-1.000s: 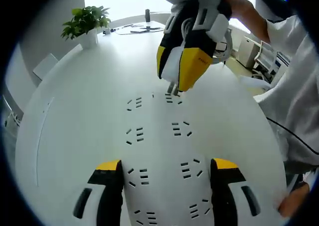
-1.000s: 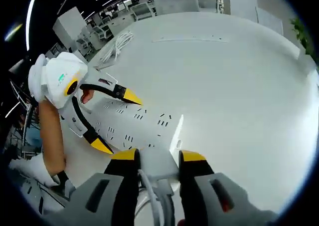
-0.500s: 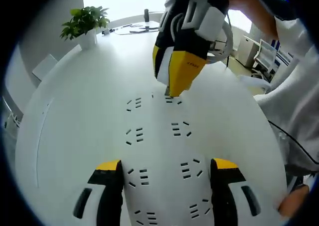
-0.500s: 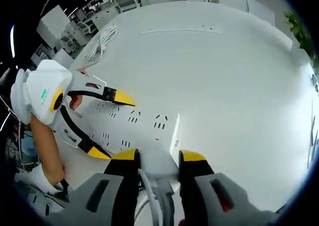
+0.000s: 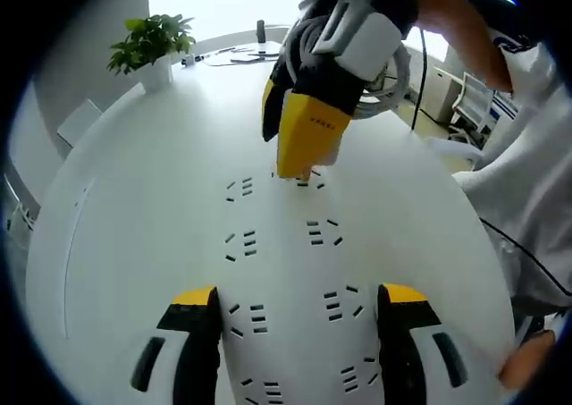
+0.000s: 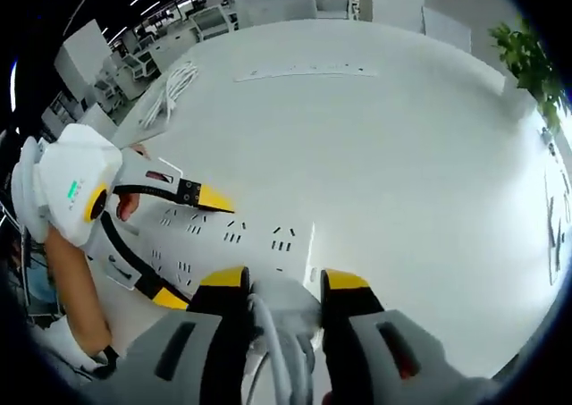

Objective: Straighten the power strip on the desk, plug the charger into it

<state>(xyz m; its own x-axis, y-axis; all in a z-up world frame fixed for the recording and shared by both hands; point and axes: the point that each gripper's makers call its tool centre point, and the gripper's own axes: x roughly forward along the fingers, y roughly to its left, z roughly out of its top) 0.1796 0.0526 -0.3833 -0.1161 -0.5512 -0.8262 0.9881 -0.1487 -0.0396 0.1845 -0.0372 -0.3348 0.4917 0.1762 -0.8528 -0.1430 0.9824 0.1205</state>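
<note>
Two grippers work over one white power strip (image 5: pixel 286 280) that lies flat on the white desk (image 5: pixel 134 155). In the left gripper view we see our left gripper (image 5: pixel 297 302) with its yellow-tipped jaws spread wide, one on each side of the near end of the strip, grasping nothing; whether they touch its edges we cannot tell. Farther along the strip, our right gripper (image 5: pixel 304 132) points down at the sockets near the far end, its yellow tips just above them. In the right gripper view that gripper (image 6: pixel 280 284) has its jaws clenched on the white charger (image 6: pixel 281 298), whose cable (image 6: pixel 273 351) runs back between them. The charger sits right at the end of the power strip (image 6: pixel 232 235); whether its pins are in a socket is hidden from us. The left gripper (image 6: pixel 183 244) shows there too, straddling the strip's other end, with a hand (image 6: pixel 130 199) behind it. A potted plant (image 5: pixel 150 40) stands at the far edge of the desk, and a coiled white cord (image 6: pixel 174 83) lies well apart from the strip.
</note>
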